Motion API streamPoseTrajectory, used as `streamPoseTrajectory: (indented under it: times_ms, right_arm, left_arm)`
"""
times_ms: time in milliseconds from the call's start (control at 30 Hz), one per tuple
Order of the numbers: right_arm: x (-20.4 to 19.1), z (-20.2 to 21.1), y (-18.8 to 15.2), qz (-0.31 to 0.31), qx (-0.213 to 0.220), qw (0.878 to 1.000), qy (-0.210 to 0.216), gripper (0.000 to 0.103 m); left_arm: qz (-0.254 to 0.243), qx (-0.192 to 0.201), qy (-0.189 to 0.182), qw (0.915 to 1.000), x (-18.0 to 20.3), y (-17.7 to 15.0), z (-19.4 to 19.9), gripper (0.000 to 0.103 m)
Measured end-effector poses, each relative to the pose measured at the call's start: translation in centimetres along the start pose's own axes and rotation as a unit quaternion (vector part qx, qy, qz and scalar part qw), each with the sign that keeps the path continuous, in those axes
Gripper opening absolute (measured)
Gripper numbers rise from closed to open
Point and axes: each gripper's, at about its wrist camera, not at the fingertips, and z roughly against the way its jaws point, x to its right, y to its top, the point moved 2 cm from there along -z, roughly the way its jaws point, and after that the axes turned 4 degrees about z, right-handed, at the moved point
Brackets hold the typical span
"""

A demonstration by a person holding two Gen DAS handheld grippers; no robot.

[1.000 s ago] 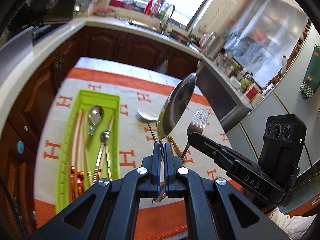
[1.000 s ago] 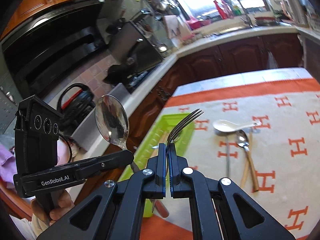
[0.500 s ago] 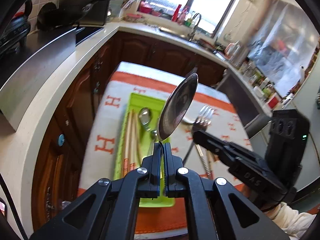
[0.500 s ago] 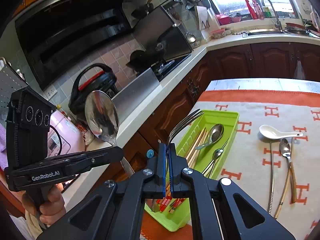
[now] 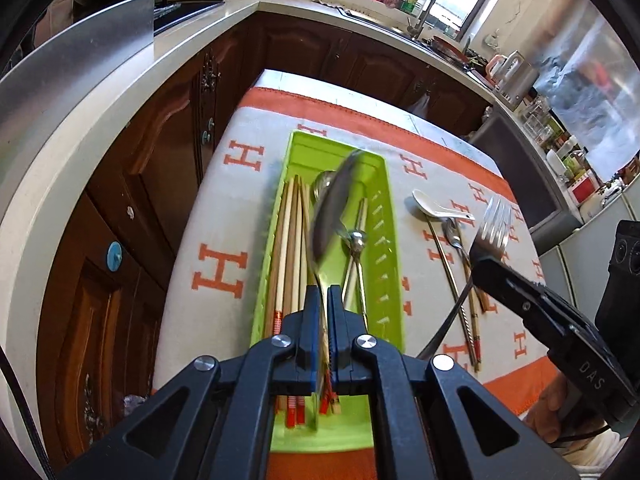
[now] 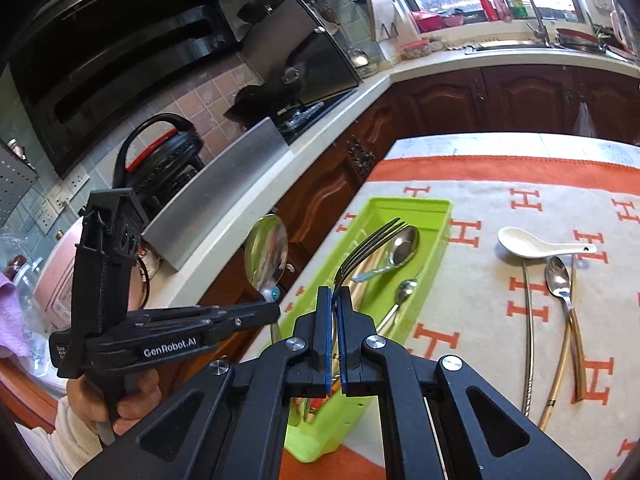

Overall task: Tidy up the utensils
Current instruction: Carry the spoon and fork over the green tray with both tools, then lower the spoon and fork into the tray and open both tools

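Kitchen: dark wood cabinets [image 5: 168,168], pale counter [image 5: 120,92], sink tap [image 5: 425,4] under a bright window. Work surface is a table under a cream cloth [image 5: 224,216] with orange H marks and orange border.

Lime-green plastic tray [image 5: 390,248], long and narrow with ribbed inner wall, lies directly ahead of and below the left jaws. In it: wooden chopsticks [image 5: 290,248] with red-patterned ends along the left side, two steel spoons beside them.

Left gripper [image 5: 324,300]: jaws nearly closed, pinching the thin handle of a large steel spoon [image 5: 334,212]; bowl motion-blurred, tilted forward over the tray. In the right wrist view the same spoon [image 6: 266,252] stands up from the left gripper [image 6: 276,312], which is gripped by a bare hand [image 6: 116,396].

Right gripper [image 6: 335,300]: jaws narrow, clamped on a steel fork [image 6: 370,246], tines up and curving right, above the tray [image 6: 434,240].

Right of those jaws, on the cloth: white ceramic soup spoon [image 6: 532,242], a steel spoon [image 6: 560,280] with gold handle, a thin long metal handle.
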Motion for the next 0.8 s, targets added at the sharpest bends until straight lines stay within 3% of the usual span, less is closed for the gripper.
streamPoseTrajectory:
  times_ms: [167,300,433,600,700,767,800]
  right_arm:
    - [1.4,-1.7,-0.2,-0.010,-0.016,1.000,-0.003,0.002]
    - [1.9,-3.4,-0.5,-0.011,-0.030,0.999,-0.003,0.002]
    - [2.1,-4.8,-0.7,-0.011,-0.043,0.999,-0.005,0.002]
    - [2.3,-6.4,-0.8,-0.010,-0.059,0.998,-0.012,0.003]
    - [2.6,-7.3,-0.8,-0.022,-0.071,0.997,-0.015,0.004]
    - [2.7,-7.6,-0.9,-0.031,-0.074,0.997,-0.017,0.010]
    - [2.7,-7.7,-0.9,-0.034,-0.073,0.997,-0.017,0.019]
  left_arm:
    - [0.004,0.002,0.011,0.9999,-0.2,0.5,-0.6,0.008]
    - [0.009,0.004,0.023,0.9997,-0.8,0.6,-0.6,0.020]
    - [0.009,0.011,0.040,0.9991,-1.2,0.8,-0.3,0.023]
    - [0.011,0.021,0.058,0.9980,-1.7,0.9,0.0,0.045]
    - [0.009,0.025,0.065,0.9975,-1.9,1.0,0.1,0.051]
    - [0.009,0.028,0.072,0.9970,-1.9,1.0,0.3,0.062]
    - [0.010,0.030,0.076,0.9966,-2.0,1.0,0.4,0.071]
